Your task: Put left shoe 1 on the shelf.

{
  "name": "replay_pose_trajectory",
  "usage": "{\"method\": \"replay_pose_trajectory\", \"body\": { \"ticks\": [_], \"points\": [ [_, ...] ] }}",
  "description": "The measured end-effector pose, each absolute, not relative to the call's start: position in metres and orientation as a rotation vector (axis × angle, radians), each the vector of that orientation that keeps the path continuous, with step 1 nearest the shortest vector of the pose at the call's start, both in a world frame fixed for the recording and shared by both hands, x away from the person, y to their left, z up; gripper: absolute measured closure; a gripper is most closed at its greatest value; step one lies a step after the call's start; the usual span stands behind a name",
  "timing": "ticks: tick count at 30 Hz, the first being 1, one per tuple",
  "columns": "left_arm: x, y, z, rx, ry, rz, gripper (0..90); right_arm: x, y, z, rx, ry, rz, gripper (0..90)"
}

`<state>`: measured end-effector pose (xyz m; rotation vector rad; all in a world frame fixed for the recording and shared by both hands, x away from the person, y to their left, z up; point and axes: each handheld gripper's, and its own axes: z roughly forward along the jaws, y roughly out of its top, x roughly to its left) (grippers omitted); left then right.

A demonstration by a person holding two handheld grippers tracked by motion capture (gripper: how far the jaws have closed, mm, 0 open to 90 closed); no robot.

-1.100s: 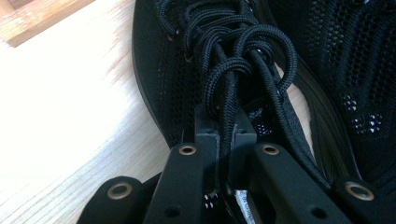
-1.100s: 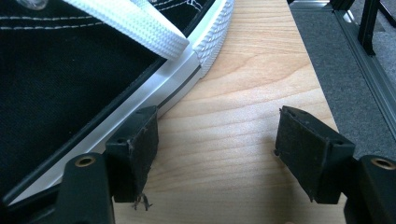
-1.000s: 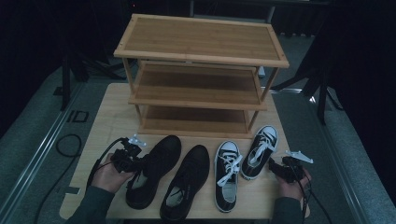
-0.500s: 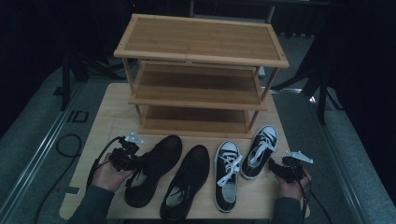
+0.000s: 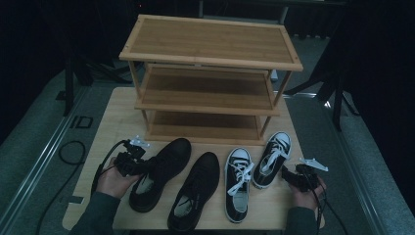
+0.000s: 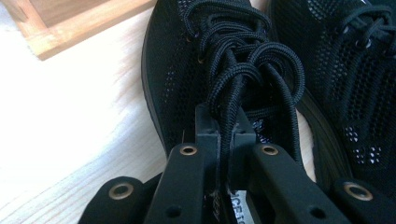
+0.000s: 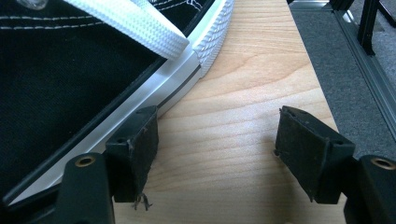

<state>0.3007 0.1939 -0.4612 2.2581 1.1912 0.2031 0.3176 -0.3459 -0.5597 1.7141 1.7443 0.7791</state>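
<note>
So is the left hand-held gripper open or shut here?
Shut. In the left gripper view the left hand-held gripper has its pads pinched together on the black laces of the black mesh shoe.

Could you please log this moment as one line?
left gripper: shut on black shoe laces | right gripper: open beside sneaker | rack: empty

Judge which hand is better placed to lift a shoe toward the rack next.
Left, probably. The left gripper is already shut on the laces of the outer black shoe. The right gripper is open beside the sneaker, with bare table between its jaws.
</note>
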Motion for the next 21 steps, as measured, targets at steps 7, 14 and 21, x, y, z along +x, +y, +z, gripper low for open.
{"method": "replay_pose_trajectory", "body": {
  "ticks": [7, 14, 21],
  "points": [
    [0.306, 0.197, -0.456, 2.222, 1.21, 0.233, 86.8, 0.318, -0.346, -0.56, 1.714, 1.745, 0.779, 29.6],
    [0.316, 0.198, -0.45, 2.169, 1.233, 0.254, 86.7, 0.318, -0.346, -0.56, 1.714, 1.744, 0.779, 29.6],
    [0.331, 0.196, -0.442, 2.131, 1.257, 0.285, 86.7, 0.318, -0.346, -0.56, 1.714, 1.745, 0.779, 29.6]
  ]
}}
